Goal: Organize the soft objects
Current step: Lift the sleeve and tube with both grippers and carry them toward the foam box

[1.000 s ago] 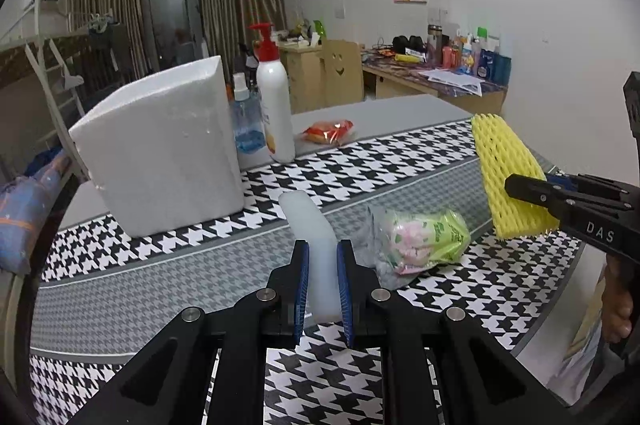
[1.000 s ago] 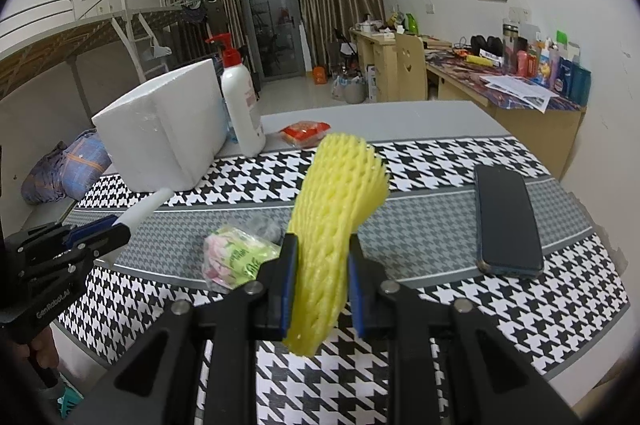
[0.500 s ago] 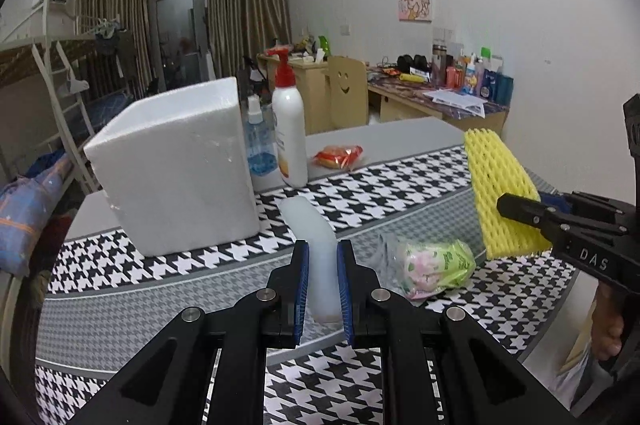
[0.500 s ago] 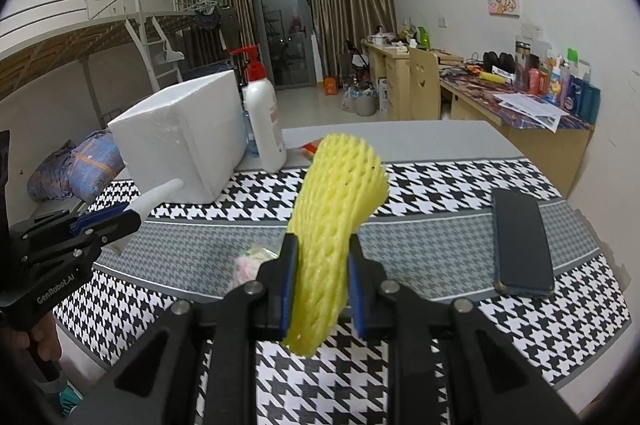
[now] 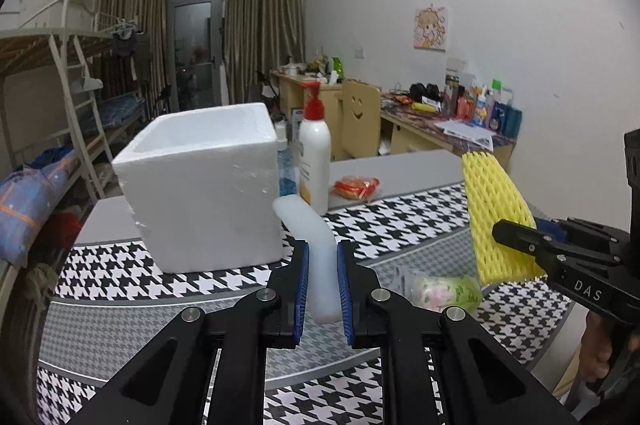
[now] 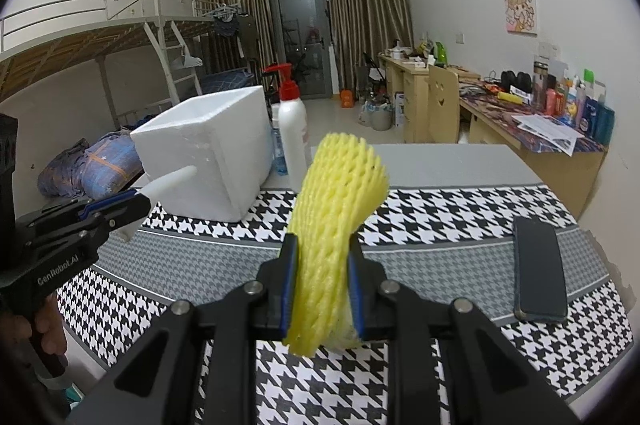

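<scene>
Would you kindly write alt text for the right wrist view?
The right gripper clamps a yellow foam net above a houndstooth tablecloth. Beyond stand a white foam box and pump bottle; a phone lies right.

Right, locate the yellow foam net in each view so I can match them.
Left wrist: yellow foam net at right, clamped in the right gripper.
Right wrist: centre foreground, between that gripper's fingers.
Shared landmark: white foam box.

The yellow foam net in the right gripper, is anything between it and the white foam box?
Nothing visible blocks it. The yellow foam net is held above the table, and the white foam box stands open-topped behind it; the pump bottle stands beside the box.
</scene>
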The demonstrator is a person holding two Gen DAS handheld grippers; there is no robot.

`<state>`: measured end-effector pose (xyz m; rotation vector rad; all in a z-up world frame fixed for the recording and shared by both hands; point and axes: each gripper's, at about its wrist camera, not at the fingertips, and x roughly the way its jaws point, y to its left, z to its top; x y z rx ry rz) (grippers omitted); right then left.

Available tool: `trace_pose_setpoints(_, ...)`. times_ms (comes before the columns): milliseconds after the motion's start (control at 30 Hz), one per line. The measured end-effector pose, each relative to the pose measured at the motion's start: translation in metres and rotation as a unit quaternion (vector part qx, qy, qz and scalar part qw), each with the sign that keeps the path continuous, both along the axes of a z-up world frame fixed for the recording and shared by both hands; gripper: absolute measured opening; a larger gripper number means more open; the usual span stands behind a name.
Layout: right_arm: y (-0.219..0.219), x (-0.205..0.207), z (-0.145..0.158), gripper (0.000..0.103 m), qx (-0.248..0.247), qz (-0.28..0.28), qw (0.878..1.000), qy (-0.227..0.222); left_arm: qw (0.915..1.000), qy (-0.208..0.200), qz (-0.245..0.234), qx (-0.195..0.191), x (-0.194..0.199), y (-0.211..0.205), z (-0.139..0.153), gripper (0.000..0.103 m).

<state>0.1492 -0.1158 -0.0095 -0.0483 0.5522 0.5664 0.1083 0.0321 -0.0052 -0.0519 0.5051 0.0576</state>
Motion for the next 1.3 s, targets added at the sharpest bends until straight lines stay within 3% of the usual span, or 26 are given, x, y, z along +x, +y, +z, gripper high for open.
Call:
trace_pose_setpoints(267,0.012,0.0,0.01,0.027,-0.001,0.013,1.0,-0.012,0.9998,-0.014,0.007,-0.008,0.0,0.007,0.005,0.015)
trace_pose_setpoints(1300,0.064,-0.01,0.052,0.027,0.001,0.059,0.996,-0.062,0.9971,-0.066,0.018,0.032,-0.007,0.036,0.053,0.016)
